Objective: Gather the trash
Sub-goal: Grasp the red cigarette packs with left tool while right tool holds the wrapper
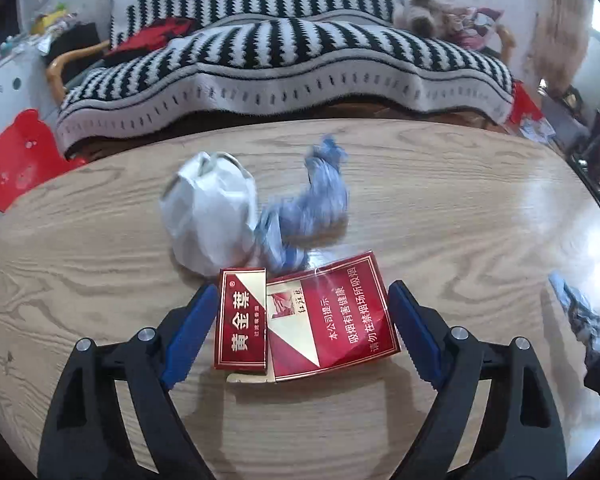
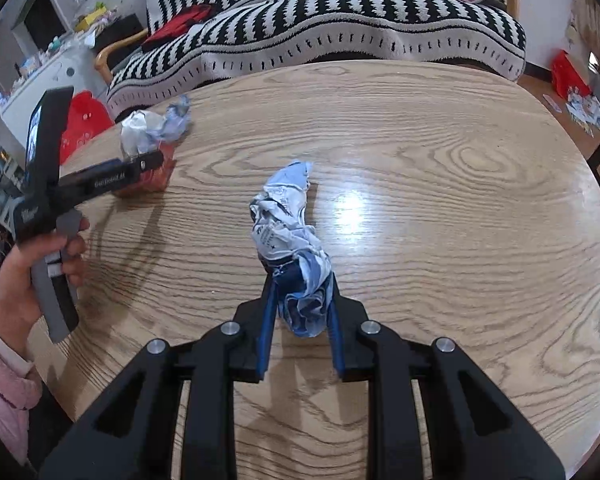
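Note:
Two red cigarette packs, a narrow one and a wider one, lie side by side on the wooden table. My left gripper is open, its blue fingers close on either side of the packs. Just behind them lie a crumpled white paper and a crumpled blue-white wrapper. My right gripper is shut on another crumpled blue-white wrapper, which sticks out forward above the table. In the right wrist view the left gripper hangs over the packs at the left.
A sofa under a black-and-white striped blanket stands along the table's far edge. A red plastic stool sits at the left. A person's hand with a pink sleeve holds the left gripper's handle. A bright glare lies mid-table.

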`<action>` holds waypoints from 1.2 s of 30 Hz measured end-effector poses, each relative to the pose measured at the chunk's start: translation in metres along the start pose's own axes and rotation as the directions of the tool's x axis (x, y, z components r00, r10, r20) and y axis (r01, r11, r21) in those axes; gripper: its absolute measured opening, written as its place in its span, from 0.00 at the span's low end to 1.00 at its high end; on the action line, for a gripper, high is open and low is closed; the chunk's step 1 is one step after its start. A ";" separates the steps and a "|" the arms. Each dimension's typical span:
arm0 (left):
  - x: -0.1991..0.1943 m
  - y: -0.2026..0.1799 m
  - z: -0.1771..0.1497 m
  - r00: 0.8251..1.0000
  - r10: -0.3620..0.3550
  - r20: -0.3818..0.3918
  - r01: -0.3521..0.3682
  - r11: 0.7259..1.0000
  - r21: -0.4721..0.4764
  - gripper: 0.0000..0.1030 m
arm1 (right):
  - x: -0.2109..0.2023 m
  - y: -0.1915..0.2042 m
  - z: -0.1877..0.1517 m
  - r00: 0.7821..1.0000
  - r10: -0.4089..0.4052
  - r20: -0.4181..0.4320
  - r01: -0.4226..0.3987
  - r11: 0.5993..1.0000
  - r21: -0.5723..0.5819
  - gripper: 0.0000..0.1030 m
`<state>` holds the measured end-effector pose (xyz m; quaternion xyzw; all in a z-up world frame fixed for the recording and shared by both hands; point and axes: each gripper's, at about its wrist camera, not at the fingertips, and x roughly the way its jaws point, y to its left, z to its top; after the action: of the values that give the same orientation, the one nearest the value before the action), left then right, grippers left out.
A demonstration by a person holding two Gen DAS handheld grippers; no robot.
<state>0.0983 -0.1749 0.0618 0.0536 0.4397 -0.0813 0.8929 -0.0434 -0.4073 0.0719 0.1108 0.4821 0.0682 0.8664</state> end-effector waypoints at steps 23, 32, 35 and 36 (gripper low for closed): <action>-0.063 -0.008 -0.030 0.977 0.178 0.114 -0.191 0.975 0.110 0.92 | -0.053 -0.015 -0.047 0.997 -0.030 0.075 0.019 0.990 0.140 0.23; -0.011 0.017 -0.006 0.973 0.230 -0.020 -0.231 0.973 -0.030 0.94 | -0.029 0.004 -0.038 1.000 -0.021 0.023 0.018 0.992 0.128 0.23; 0.004 0.020 -0.004 0.975 0.217 -0.049 -0.219 0.975 -0.027 0.94 | -0.022 0.013 -0.030 1.000 -0.017 0.014 0.016 0.994 0.106 0.23; 0.009 0.022 -0.003 0.974 0.220 -0.057 -0.222 0.975 -0.026 0.94 | -0.021 0.014 -0.028 1.000 -0.015 0.013 0.014 0.995 0.103 0.23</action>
<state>0.1059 -0.1534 0.0537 0.0899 0.4563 0.0271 0.8849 -0.0784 -0.3948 0.0784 0.1522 0.4796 0.0361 0.8634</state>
